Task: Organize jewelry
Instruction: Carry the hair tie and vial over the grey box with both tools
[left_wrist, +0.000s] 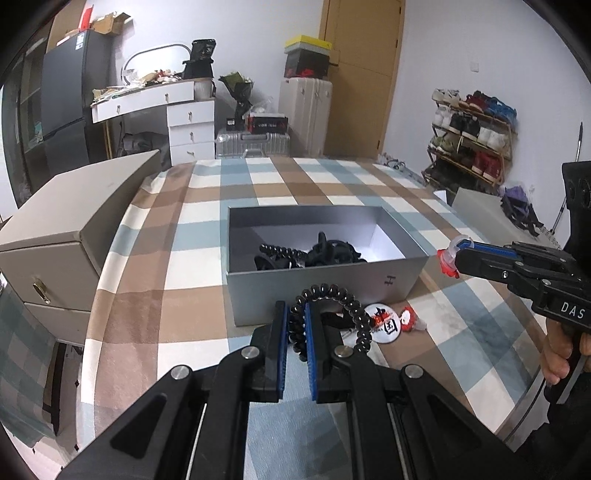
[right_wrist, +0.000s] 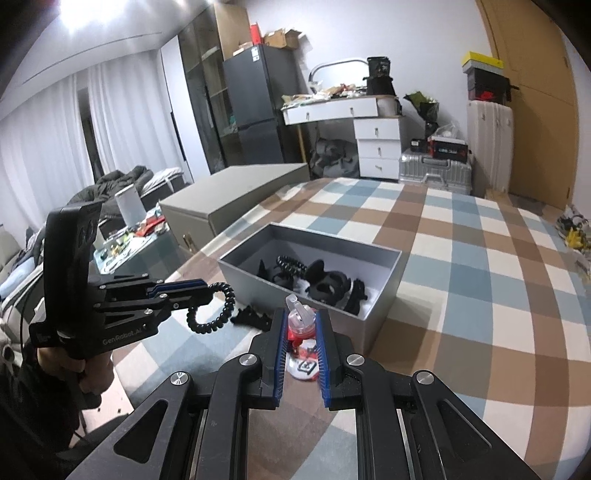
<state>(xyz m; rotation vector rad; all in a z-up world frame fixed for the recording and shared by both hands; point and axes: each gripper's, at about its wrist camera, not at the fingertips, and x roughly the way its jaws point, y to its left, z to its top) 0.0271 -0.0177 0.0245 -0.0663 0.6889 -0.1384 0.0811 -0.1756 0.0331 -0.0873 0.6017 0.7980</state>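
Black spiral hair tie (left_wrist: 334, 306); grey box (left_wrist: 321, 291); brown-blue-white checked cloth (left_wrist: 155, 295); red-clear clip (right_wrist: 301, 317); blue tool pads (left_wrist: 284, 332).

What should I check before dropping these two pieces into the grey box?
1. Left gripper grip: jaws shut on the black spiral coil hair tie, loop hanging free. Ok.
2. Right gripper grip: jaws shut on the small clear and red plastic clip. Ok.
3. Open grey rectangular box: lid off, white floor partly bare beside the black accessories inside. Ok.
4. Both pieces over the box: not ok, each is short of its near wall.
5. Leftovers on the checked tablecloth: round white and red badge lies outside the box. Not ok.
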